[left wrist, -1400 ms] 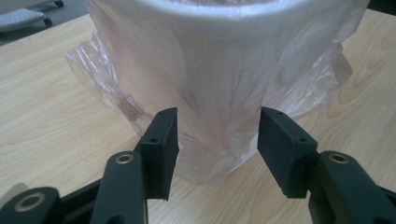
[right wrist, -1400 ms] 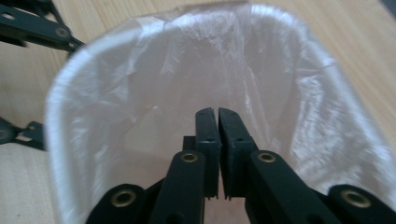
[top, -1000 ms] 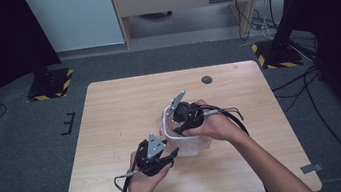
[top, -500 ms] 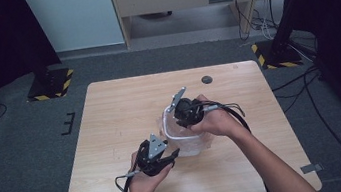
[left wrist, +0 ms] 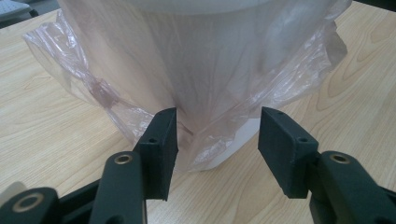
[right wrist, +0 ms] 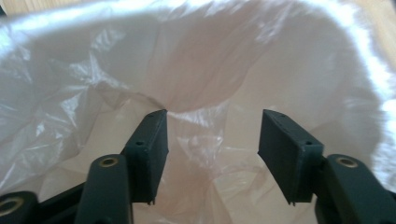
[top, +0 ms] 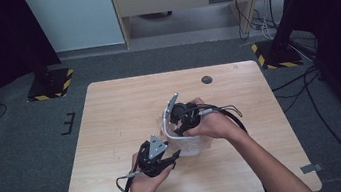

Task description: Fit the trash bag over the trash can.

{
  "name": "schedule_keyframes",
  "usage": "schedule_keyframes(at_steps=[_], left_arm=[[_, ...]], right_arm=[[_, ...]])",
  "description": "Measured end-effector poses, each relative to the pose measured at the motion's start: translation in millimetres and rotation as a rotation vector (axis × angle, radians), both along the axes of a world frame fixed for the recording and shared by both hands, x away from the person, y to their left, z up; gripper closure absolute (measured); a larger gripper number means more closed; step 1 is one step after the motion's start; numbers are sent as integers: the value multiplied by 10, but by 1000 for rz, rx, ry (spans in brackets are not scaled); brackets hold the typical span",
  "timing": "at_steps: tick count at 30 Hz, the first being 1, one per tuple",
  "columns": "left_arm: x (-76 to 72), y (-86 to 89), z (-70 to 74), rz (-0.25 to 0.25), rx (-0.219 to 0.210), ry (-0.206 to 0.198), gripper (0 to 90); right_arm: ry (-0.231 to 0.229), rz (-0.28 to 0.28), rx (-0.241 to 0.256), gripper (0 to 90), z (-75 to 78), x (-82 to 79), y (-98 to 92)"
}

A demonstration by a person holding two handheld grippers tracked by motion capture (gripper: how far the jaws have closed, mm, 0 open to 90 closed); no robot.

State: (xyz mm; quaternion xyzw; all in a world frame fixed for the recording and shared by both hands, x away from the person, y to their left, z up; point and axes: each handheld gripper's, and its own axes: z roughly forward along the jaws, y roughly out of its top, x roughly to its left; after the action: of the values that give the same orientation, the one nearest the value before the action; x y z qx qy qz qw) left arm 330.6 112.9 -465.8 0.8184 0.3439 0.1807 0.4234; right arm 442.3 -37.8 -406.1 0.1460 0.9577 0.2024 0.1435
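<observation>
**Two hand-held grippers at a bag-lined white bin on a wooden table**

High view: a small white bin (top: 185, 142) stands on the wooden table (top: 110, 114), a little toward the person's side of centre. A thin, clear plastic bag (top: 204, 144) lines it and spills over the rim. The right gripper (top: 182, 119), held in the person's right hand (top: 213, 124), is tipped down into the open top of the bin. The left gripper (top: 169, 157), held in the left hand (top: 145, 180), lies low at the bin's near left side, its tips pointing at the bin's wall. A small dark round disc (top: 206, 79) sits well apart, near the table's far edge.

Left gripper view: the left gripper (left wrist: 217, 135) has its jaws spread apart, with nothing clamped between them. Straight ahead, just beyond the tips, is the lower wall of the bin (left wrist: 224, 60), draped with the overhanging bag (left wrist: 93, 84); a twisted knot of the film hangs at the left. The bin's base rests on the table (left wrist: 46, 140).

Right gripper view: the right gripper (right wrist: 212, 133) also has its jaws apart and empty. It looks into the bin's interior, where the crumpled bag (right wrist: 196, 79) covers the walls and bottom. Loose folds of film lie between and below the tips; whether they touch the film cannot be told.
</observation>
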Motion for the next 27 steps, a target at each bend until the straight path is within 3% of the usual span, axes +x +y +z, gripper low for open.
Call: schedule_keyframes(at_steps=[4, 7, 8, 12, 15, 23, 27], left_arm=[[-13, -10, 3, -6, 1, -3, 472], [-15, -23, -4, -13, -2, -3, 466], [-13, -28, -9, -16, 0, -2, 465], [-17, -49, -23, -19, 8, -1, 454], [-15, -43, -25, -21, 5, 0, 454], [-21, -47, -34, -22, 0, -2, 443], [-24, -53, -39, -23, 3, -2, 437]], right_arm=[[-7, 2, 67, 415, 33, -14, -76], [0, 10, 108, 511, 47, -19, -126], [-2, 16, 113, 574, 49, -22, -135], [6, 32, 108, 598, 38, -16, -124], [11, 44, 109, 564, 33, -8, -118], [-1, 21, 203, 330, 100, -15, -239], [-27, 10, 240, 282, 156, -32, -313]])
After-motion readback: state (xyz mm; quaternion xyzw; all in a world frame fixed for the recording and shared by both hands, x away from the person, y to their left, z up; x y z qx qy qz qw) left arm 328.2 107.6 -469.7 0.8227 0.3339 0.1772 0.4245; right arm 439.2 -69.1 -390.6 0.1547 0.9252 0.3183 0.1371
